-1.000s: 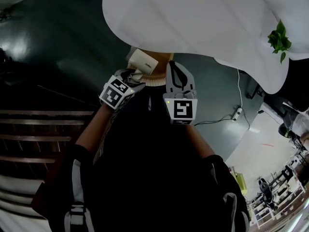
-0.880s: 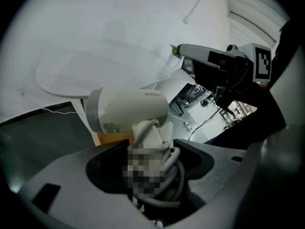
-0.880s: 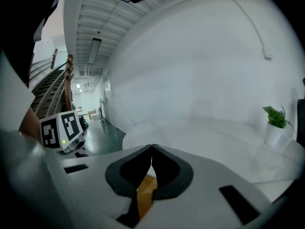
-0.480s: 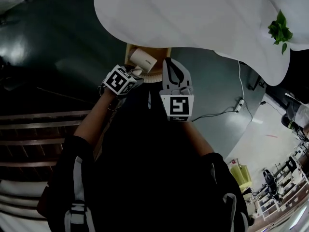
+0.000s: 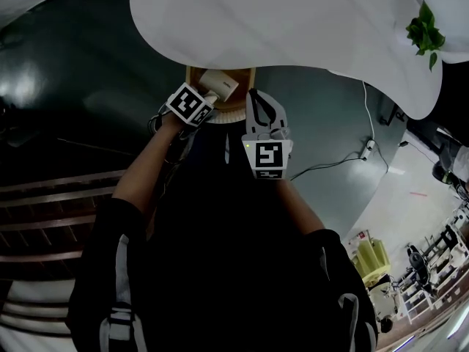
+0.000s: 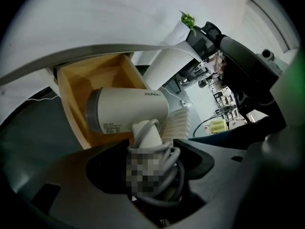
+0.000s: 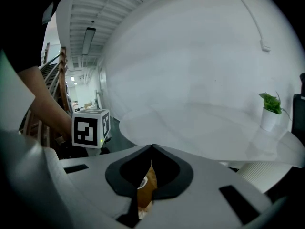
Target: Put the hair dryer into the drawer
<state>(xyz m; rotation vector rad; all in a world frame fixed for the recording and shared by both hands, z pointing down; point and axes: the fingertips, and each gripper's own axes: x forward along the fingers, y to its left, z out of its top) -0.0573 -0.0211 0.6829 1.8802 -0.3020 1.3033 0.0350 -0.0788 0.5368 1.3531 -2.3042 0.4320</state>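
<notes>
A white hair dryer (image 5: pixel 218 84) with a grey rear end hangs over the open wooden drawer (image 5: pixel 192 75) under the white table. My left gripper (image 5: pixel 207 97) is shut on its handle, which has the grey cord wound round it. In the left gripper view the hair dryer (image 6: pixel 128 109) lies crosswise above the drawer (image 6: pixel 71 104), beyond my left gripper (image 6: pixel 152 149). My right gripper (image 5: pixel 258 97) sits just right of the drawer's front. Seen from its own camera, the right gripper (image 7: pixel 151 148) has its tips touching and nothing gripped.
The round white table (image 5: pixel 293 28) overhangs the drawer. A small potted plant (image 5: pixel 425 35) stands at its far right edge. A power strip and white cable (image 5: pixel 368 147) lie on the dark floor to the right. Wooden stairs (image 5: pixel 44 196) are at the left.
Both grippers have moved forward and down toward the drawer. The hair dryer, still held by the left gripper, has tipped and now hangs over the drawer opening.
</notes>
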